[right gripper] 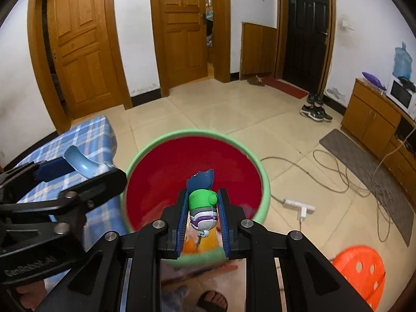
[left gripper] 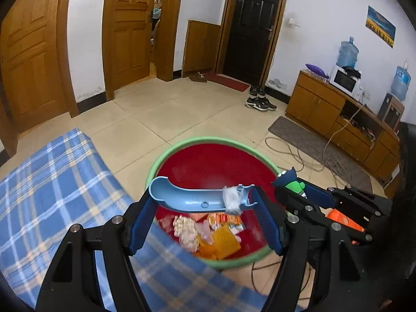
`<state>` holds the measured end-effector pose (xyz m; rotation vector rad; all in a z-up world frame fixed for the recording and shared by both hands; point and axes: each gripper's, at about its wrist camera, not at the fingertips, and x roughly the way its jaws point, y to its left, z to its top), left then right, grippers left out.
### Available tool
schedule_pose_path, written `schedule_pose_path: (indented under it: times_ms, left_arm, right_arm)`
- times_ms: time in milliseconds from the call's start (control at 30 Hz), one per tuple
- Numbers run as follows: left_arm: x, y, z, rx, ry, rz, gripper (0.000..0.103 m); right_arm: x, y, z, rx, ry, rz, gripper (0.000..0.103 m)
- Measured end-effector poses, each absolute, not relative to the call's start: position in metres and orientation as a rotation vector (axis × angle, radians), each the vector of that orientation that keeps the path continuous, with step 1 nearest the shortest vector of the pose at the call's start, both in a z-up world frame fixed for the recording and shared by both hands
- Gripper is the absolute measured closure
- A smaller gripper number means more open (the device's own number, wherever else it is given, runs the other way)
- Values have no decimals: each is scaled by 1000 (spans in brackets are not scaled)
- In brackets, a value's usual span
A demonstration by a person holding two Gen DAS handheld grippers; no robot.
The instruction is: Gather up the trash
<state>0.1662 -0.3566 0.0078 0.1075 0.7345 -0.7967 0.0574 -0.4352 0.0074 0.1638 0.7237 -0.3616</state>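
Observation:
A red basin with a green rim (left gripper: 182, 144) (right gripper: 265, 182) stands on the floor and holds several pieces of trash (left gripper: 208, 234). My left gripper (left gripper: 202, 202) is shut on a light blue curved dustpan (left gripper: 187, 195) held over the basin; a crumpled white wrapper (left gripper: 231, 199) lies in it. The dustpan also shows at the left of the right wrist view (right gripper: 80, 161). My right gripper (right gripper: 202, 208) is shut on a small brush with a green and white figure handle (right gripper: 202, 202) and dark blue head (right gripper: 202, 179), above the basin. It shows in the left wrist view (left gripper: 295, 186).
A blue plaid cloth (left gripper: 52, 195) covers a surface left of the basin. Cables (right gripper: 338, 171) and a white power strip (right gripper: 299, 205) lie on the tiled floor to the right. An orange stool (right gripper: 361, 273) stands at lower right. A wooden cabinet (left gripper: 338, 111) lines the right wall.

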Motion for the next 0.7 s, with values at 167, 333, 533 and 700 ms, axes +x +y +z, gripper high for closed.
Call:
schedule_pose_path:
  times_ms: [167, 333, 533, 700]
  left_arm:
    - [181, -366, 1, 119, 718, -801, 30]
    - [176, -367, 4, 163, 652, -794, 15]
    - [173, -354, 13, 154, 655, -773, 15]
    - [164, -340, 25, 119, 674, -769, 15]
  right_arm:
    - [82, -442, -1, 151, 719, -377, 79]
    - [90, -437, -6, 72, 702, -416, 44]
    - [85, -437, 0, 92, 702, -404, 44]
    - [74, -433, 13, 107, 698, -420, 44]
